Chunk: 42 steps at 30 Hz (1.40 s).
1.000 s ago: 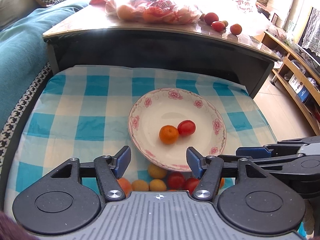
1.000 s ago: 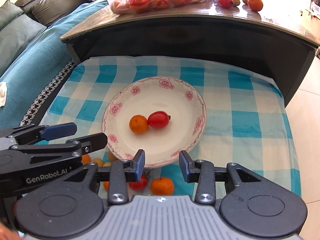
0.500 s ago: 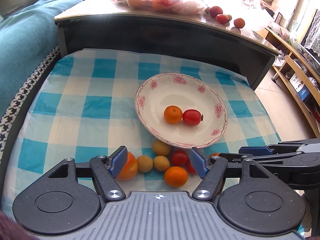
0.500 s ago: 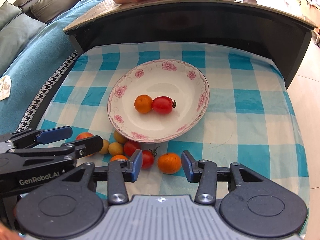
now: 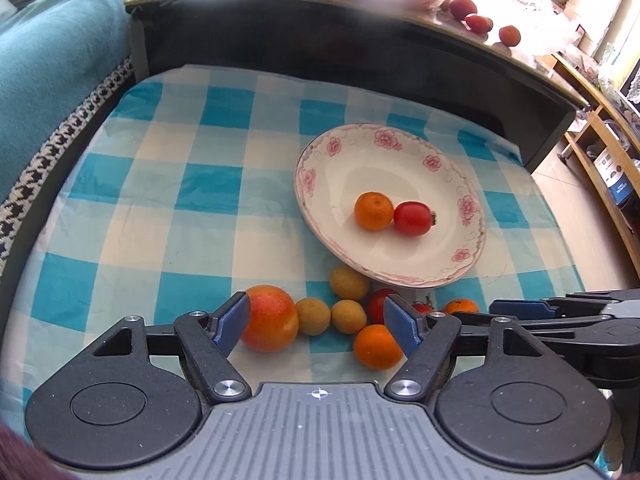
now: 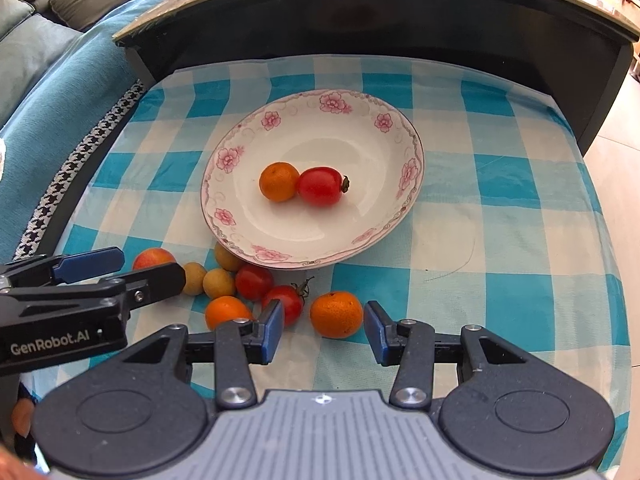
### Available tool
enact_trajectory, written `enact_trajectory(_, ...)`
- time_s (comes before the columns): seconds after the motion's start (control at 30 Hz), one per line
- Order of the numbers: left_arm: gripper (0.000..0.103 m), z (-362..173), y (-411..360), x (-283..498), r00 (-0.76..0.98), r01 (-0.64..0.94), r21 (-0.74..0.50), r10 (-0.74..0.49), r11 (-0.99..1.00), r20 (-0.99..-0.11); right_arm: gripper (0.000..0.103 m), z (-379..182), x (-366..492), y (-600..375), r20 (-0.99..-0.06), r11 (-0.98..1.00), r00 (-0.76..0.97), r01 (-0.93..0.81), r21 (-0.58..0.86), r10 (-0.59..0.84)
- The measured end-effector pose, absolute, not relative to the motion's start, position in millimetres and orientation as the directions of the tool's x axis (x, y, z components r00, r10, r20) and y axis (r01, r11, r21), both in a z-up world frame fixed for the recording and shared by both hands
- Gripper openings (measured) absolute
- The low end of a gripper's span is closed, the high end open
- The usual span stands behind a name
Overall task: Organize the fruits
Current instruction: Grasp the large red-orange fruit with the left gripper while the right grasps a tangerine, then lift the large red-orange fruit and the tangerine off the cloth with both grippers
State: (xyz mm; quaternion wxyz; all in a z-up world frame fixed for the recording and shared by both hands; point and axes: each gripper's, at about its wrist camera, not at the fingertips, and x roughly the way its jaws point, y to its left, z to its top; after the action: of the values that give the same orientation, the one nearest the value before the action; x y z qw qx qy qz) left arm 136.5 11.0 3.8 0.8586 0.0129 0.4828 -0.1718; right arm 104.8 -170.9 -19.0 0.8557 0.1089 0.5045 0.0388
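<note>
left tool (image 5: 316, 322): jaws opening, wide, nothing gripped, peach (image 5: 269, 318) just beside left pad, loose fruit between | right tool (image 6: 324, 330): narrower gap, pads flank mandarin (image 6: 335, 314), not pressing | plate (image 6: 248, 152) on checked cloth (image 6: 500, 220): holds one small orange (image 6: 279, 181) touching one red tomato (image 6: 320, 186) | remaining fruit clustered on cloth below plate rim

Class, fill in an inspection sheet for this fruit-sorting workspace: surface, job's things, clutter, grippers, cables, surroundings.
Surface: blue-and-white checked cloth.
Job's things: floral plate holding one small orange and one red tomato, touching; loose fruit group on the cloth beside the plate's near rim.
Clutter: nothing seen.
Grippers: left gripper jaws opening over the loose fruit; right gripper open, loose orange between its jaws, unpressed.
Cables: nothing seen.
Surroundings: dark table behind; teal sofa.
</note>
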Motion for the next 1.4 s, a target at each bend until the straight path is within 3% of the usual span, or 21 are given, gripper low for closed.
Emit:
enact_trajectory(0.37, 0.078, -7.3, 19.2, 147.0, 0.471, 0.272, -0.14, -0.258, 0.952, -0.843, 0.045, -30.9, 110.3, -169.8, -0.865, 0.974, 0.467, 0.038, 0.224, 0.181)
enact_trajectory(0.83, 0.063, -16.9, 22.2, 155.6, 0.456, 0.248, -0.128, -0.232, 0.96, -0.859, 0.045, -36.1, 112.4, -172.7, -0.874, 0.975, 0.455, 0.05, 0.216, 0.17)
enact_trajectory(1.0, 0.064, -22.2, 19.8, 158.3, 0.459, 0.253, -0.135, -0.242, 0.958, -0.855, 0.045, -39.1, 113.4, -173.4, -0.878, 0.974, 0.448, 0.056, 0.218, 0.171)
enact_trajectory(1.07, 0.061, -21.2, 20.0, 157.7, 0.469, 0.254, -0.13, -0.24, 0.958, -0.85, 0.045, -41.1, 114.4, -174.4, -0.879, 0.974, 0.445, 0.059, 0.217, 0.169)
enact_trajectory(1.13, 0.047, -19.2, 20.6, 157.1, 0.48, 0.25, -0.115, -0.226, 0.961, -0.847, 0.045, -42.1, 115.7, -175.2, -0.878, 0.975, 0.448, 0.06, 0.216, 0.167)
enact_trajectory(1.23, 0.047, -18.0, 20.9, 154.0, 0.479, 0.26, -0.107, -0.225, 0.96, -0.849, 0.036, -40.1, 115.9, -174.9, -0.87, 0.975, 0.461, 0.047, 0.219, 0.173)
enact_trajectory(1.4, 0.051, -16.2, 20.1, 145.7, 0.468, 0.29, -0.089, -0.223, 0.953, -0.855, 0.035, -40.2, 111.4, -173.5, -0.873, 0.976, 0.456, 0.034, 0.213, 0.174)
